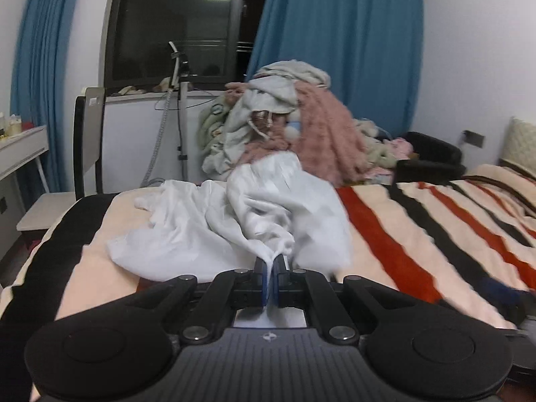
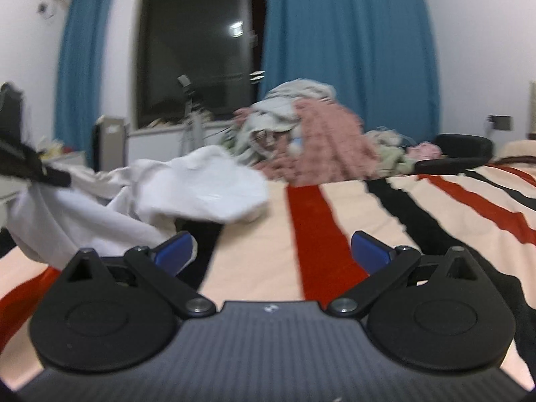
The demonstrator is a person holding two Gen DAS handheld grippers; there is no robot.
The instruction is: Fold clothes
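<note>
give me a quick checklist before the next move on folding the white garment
1. Left tongs shut on the white garment: ok, cloth is pinched between the pads.
2. Right tongs open and empty, ready to take a second hold: ok.
3. Garment spread flat on the striped blanket: not ok, it is bunched and crumpled.
4. A free edge or corner for the right tongs to take: cannot tell, the folds hide the hems.
5. Bare blanket to lay the garment on: ok, the stripes ahead of the right tongs carry nothing.
6. Garment apart from the clothes pile behind it: cannot tell.
</note>
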